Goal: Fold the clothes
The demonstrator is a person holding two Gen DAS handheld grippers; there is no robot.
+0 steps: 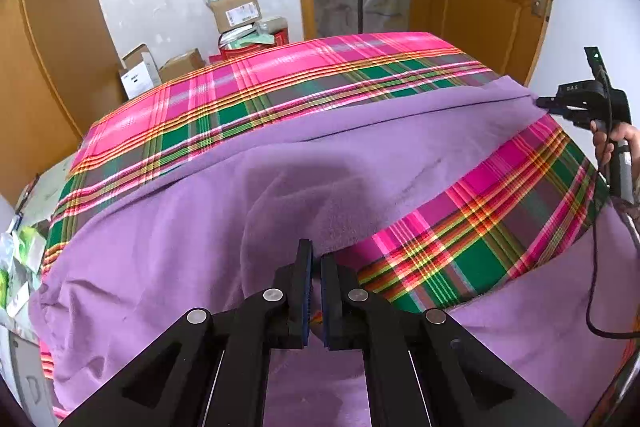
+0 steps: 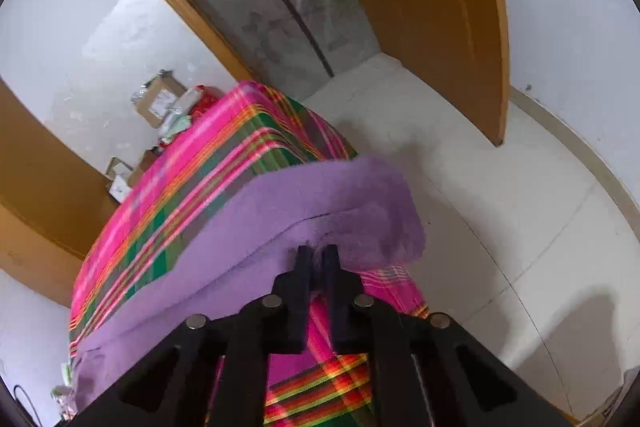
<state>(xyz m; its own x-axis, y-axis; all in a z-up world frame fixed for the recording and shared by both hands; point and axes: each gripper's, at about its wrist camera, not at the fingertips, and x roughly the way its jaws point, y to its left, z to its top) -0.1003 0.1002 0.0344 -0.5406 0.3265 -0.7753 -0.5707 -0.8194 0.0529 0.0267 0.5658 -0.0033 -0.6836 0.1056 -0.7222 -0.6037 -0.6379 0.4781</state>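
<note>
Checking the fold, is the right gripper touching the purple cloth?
Touching: the right wrist view shows the right gripper pinching the purple cloth at its edge.

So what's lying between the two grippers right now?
In the left wrist view, purple fleece garment spans from the left gripper to the right gripper, both shut on its edge. Plaid bedspread shows beneath the span.

Little can be read — the right tongs (image 1: 540, 103), seen at the right edge of the left wrist view, bear pale letters that look like "DAS" on the black body, while the labels on the far cardboard boxes (image 1: 234, 11) are too blurred to make out.
</note>
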